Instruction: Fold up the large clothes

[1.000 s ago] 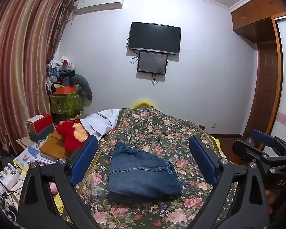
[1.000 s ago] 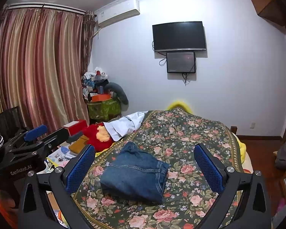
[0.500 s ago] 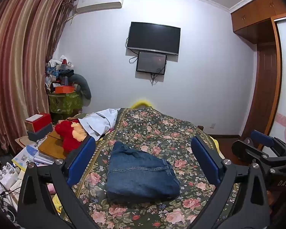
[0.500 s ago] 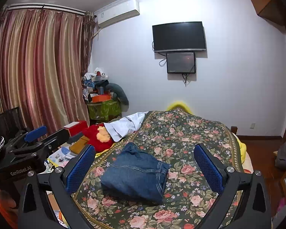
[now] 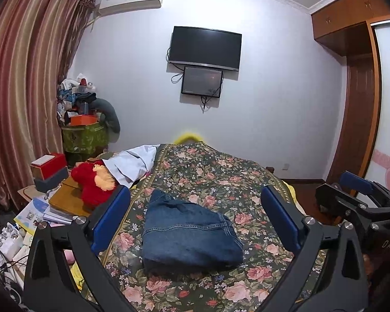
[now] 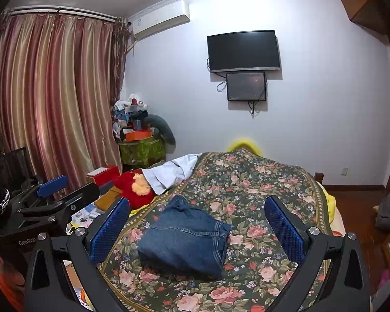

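A blue denim garment (image 5: 187, 234) lies folded into a compact stack on the floral bedspread (image 5: 221, 176); it also shows in the right wrist view (image 6: 184, 239). My left gripper (image 5: 195, 218) is open and empty, held above and in front of the denim stack. My right gripper (image 6: 195, 223) is open and empty, also held back from the stack. The right gripper shows at the right edge of the left wrist view (image 5: 358, 202), and the left gripper at the left edge of the right wrist view (image 6: 49, 202).
A white cloth (image 5: 132, 163) and a red plush toy (image 5: 93, 184) lie at the bed's left side. A cluttered low table (image 5: 52, 208) with boxes and papers stands left of the bed. A wooden door (image 5: 356, 119) is at the right.
Both grippers have drifted slightly, so the view shifted a little. The denim stack has not moved and both grippers stay open.
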Tool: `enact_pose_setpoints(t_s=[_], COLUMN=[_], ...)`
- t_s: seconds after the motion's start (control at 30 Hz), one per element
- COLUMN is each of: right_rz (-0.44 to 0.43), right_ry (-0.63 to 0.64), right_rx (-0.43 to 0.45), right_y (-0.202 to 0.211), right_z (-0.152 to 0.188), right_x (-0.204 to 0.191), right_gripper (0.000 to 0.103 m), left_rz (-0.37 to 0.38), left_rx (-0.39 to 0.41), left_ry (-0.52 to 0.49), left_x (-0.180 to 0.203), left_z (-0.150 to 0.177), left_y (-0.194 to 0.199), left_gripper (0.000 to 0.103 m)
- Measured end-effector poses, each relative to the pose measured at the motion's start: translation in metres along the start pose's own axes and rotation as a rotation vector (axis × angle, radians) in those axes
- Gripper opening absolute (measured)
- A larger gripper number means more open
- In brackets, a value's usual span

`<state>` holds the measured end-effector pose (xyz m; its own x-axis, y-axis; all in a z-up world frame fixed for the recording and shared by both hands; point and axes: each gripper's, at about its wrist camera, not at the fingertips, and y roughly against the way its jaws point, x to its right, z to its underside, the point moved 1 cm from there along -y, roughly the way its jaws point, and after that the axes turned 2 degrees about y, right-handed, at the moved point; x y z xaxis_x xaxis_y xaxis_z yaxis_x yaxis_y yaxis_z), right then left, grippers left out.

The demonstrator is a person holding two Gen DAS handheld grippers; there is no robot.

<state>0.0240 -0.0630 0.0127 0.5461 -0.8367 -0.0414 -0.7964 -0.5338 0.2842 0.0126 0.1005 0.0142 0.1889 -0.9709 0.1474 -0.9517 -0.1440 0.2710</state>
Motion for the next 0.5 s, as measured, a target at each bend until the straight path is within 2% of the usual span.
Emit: enact_pose_setpoints(t_s=[0.5], right_rz=[0.0], right_ry=[-0.002], right_rx=[-0.001], right_y=[-0.0004], right_z=[0.0], right_x=[0.0003], right_gripper=[0.103], left_rz=[-0.01], left_rx=[-0.01], left_ry=[0.009], left_x=[-0.0018], left_z=[0.0011], left_y=[-0.0014], left_gripper=[0.101])
